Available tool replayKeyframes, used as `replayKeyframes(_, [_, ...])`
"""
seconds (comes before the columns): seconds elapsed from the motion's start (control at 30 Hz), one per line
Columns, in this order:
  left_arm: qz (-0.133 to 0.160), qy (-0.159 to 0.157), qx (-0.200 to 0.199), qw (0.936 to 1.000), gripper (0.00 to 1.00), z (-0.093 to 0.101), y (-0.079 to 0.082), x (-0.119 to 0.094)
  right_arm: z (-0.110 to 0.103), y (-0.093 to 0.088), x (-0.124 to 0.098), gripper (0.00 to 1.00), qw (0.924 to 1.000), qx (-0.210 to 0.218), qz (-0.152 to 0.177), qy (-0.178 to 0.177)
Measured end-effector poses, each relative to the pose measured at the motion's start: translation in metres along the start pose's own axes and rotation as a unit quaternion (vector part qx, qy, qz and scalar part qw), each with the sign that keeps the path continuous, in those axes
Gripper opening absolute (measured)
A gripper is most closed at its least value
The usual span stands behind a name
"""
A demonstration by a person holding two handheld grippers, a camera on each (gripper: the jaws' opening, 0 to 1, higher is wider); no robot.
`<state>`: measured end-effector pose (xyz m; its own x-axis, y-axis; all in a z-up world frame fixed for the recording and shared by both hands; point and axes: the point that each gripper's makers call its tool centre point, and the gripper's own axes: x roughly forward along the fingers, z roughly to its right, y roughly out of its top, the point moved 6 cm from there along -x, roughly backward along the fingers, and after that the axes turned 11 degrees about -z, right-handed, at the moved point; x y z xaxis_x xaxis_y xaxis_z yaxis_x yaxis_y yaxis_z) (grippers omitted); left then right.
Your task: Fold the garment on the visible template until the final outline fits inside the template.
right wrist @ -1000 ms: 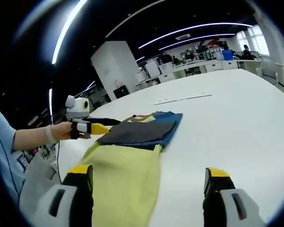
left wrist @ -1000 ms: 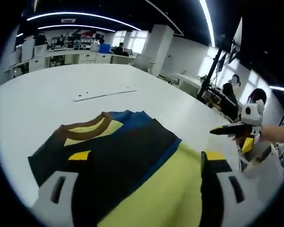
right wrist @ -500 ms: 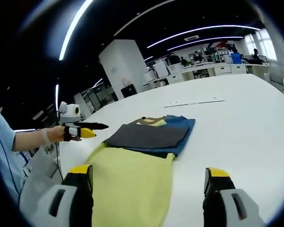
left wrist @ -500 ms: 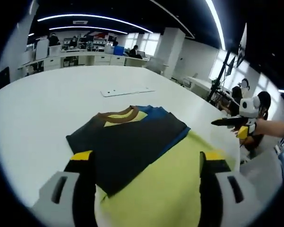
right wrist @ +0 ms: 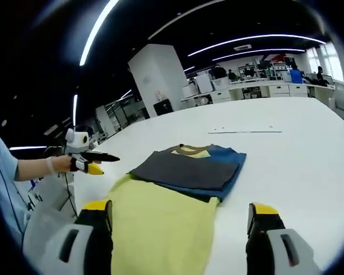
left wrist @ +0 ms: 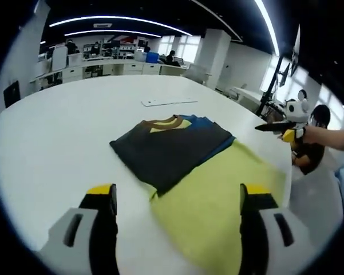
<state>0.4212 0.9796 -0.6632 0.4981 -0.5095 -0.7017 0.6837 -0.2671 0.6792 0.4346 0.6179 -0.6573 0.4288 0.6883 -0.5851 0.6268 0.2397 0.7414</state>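
While both tools hang back from the cloth: the fold looks only part done, by my judgement.
Garment: the yellow, dark grey and blue shirt with a brown collar [left wrist: 189, 166] lies flat on the wide white table [left wrist: 57, 126], its dark upper part doubled over near the collar, its yellow lower part spread toward the person.
Left hand-held gripper [left wrist: 177, 197]: jaws wide apart, nothing between them, held above the table's near edge; in the right gripper view it [right wrist: 97, 157] shows beside the shirt, grasped by a hand, tips close together there.
Right hand-held gripper [right wrist: 180, 215]: jaws wide apart, empty, over the yellow part.
Template: no marked outline can be made out under the shirt; a thin white strip [left wrist: 169, 102] lies well beyond the collar.
Risk, drag: pinching only the top yellow layer could pull the dark fold askew.
Risk, edge: the yellow hem lies near the table's edge and may slide off.
Risk, outline: an uneven fold may overhang the template.
Writing: none legible.
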Motion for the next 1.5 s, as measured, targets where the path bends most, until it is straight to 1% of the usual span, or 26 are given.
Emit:
replayKeyframes(0.13, [-0.011, -0.003, -0.001, 0.9999, 0.86, -0.001, -0.009, -0.010, 0.001, -0.002, -0.002, 1.00, 0.9999, -0.012, -0.007, -0.004])
replayKeyframes(0.2, [-0.012, -0.003, -0.001, 0.9999, 0.84, -0.001, -0.012, -0.013, 0.001, -0.004, -0.003, 0.99, 0.9998, -0.012, -0.011, -0.006])
replayKeyframes(0.4, [-0.017, -0.007, -0.003, 0.9998, 0.83, 0.005, -0.024, -0.020, 0.000, -0.014, -0.009, 0.99, 0.9992, -0.026, -0.027, -0.012])
replayKeyframes(0.53, [-0.031, -0.014, -0.001, 0.9994, 0.81, 0.012, -0.036, -0.023, -0.001, -0.025, -0.014, 0.97, 0.9978, -0.042, -0.047, -0.020])
replayKeyframes(0.63, [-0.037, -0.016, -0.001, 0.9992, 0.80, 0.014, -0.045, -0.026, -0.001, -0.031, -0.019, 0.94, 0.9977, -0.038, -0.054, -0.014])
replayKeyframes(0.7, [-0.041, -0.017, -0.005, 0.9990, 0.79, 0.018, -0.051, -0.029, -0.001, -0.037, -0.022, 0.92, 0.9974, -0.037, -0.060, -0.015])
replayKeyframes(0.83, [-0.046, -0.021, -0.009, 0.9987, 0.77, 0.022, -0.062, -0.035, -0.002, -0.051, -0.027, 0.88, 0.9957, -0.038, -0.083, -0.015])
replayKeyframes(0.9, [-0.048, -0.025, -0.013, 0.9985, 0.75, 0.026, -0.068, -0.038, -0.002, -0.056, -0.030, 0.85, 0.9954, -0.037, -0.087, -0.015])
replayKeyframes(1.0, [-0.047, -0.030, -0.018, 0.9982, 0.73, 0.032, -0.076, -0.041, -0.002, -0.069, -0.034, 0.81, 0.9933, -0.041, -0.106, -0.017])
replayKeyframes(1.1, [-0.055, -0.038, -0.026, 0.9974, 0.70, 0.039, -0.087, -0.044, -0.004, -0.080, -0.037, 0.74, 0.9917, -0.039, -0.123, -0.008])
replayKeyframes(1.27, [-0.063, -0.047, -0.039, 0.9961, 0.64, 0.045, -0.105, -0.049, -0.008, -0.097, -0.042, 0.66, 0.9897, -0.028, -0.140, 0.002])
replayKeyframes(1.37, [-0.066, -0.053, -0.046, 0.9954, 0.59, 0.049, -0.112, -0.052, -0.010, -0.105, -0.044, 0.62, 0.9880, -0.028, -0.152, 0.009])
replayKeyframes(1.5, [-0.069, -0.055, -0.053, 0.9947, 0.55, 0.055, -0.121, -0.054, -0.013, -0.113, -0.047, 0.56, 0.9863, -0.030, -0.162, 0.013])
